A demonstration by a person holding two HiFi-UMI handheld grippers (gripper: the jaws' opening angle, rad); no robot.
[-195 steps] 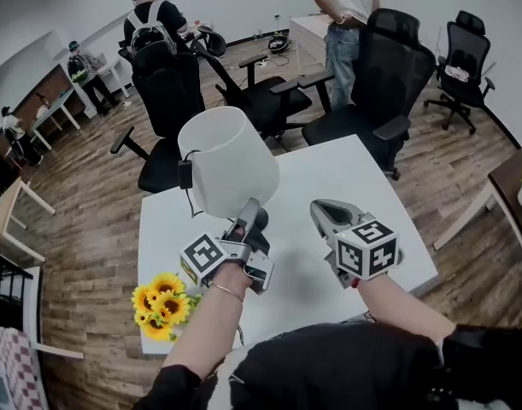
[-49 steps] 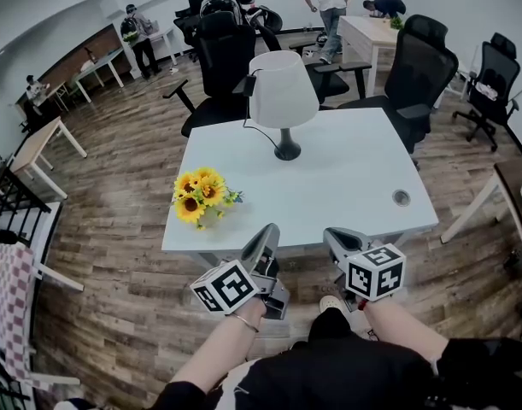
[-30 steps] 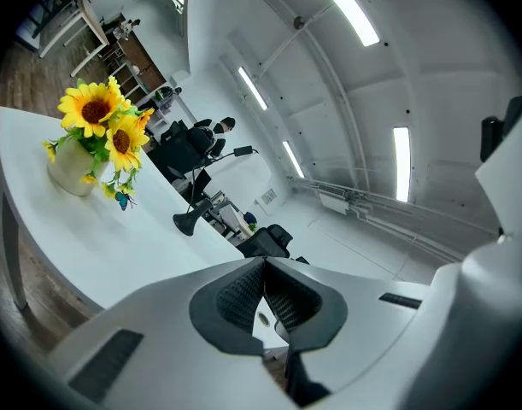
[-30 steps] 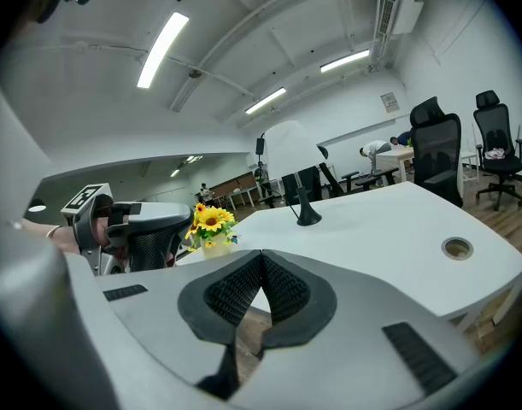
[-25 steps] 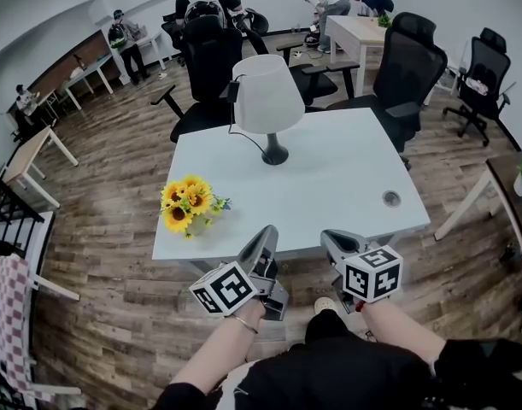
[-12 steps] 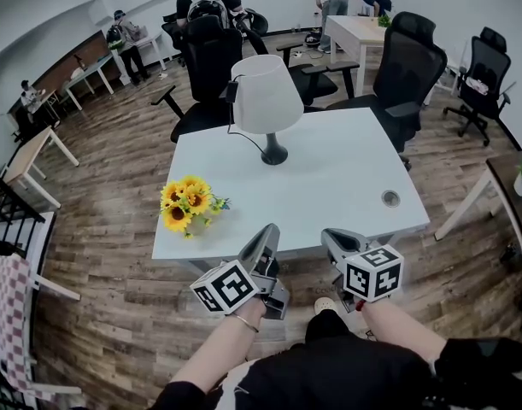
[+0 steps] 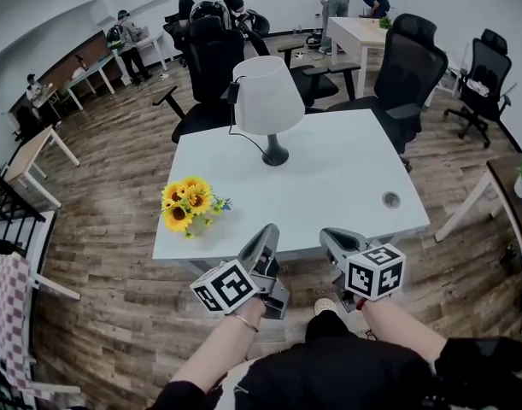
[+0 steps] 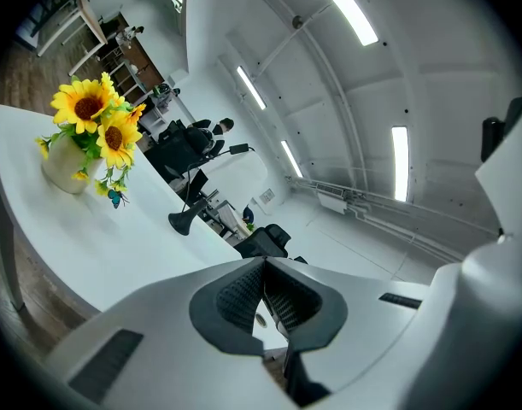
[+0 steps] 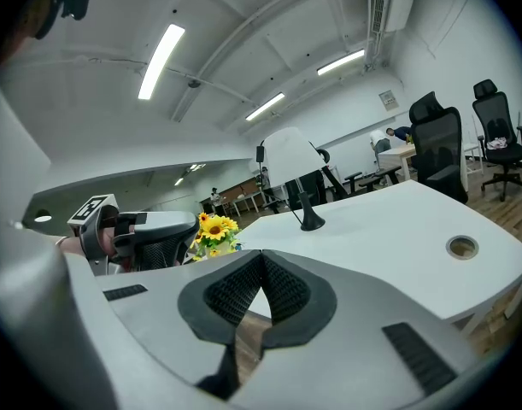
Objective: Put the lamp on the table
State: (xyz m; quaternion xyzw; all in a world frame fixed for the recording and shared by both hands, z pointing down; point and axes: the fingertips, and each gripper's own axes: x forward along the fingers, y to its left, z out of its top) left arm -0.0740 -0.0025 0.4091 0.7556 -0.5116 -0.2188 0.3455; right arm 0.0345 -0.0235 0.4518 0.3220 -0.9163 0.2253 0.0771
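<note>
Table lamp (image 7: 267, 101): upright on white table (image 7: 346, 173), well apart from sunflowers (image 7: 189, 205). Left gripper (image 7: 266, 234), right gripper (image 7: 328, 237): jaws closed together, empty, before table's near edge.

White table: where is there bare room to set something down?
The table is bare from the lamp rightward to the cable hole, and along the near edge right of the sunflowers. The lamp takes up the far-left part, the sunflowers the near-left corner.

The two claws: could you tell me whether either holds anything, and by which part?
Nothing is held: the left claw and the right claw are both shut and empty.
</note>
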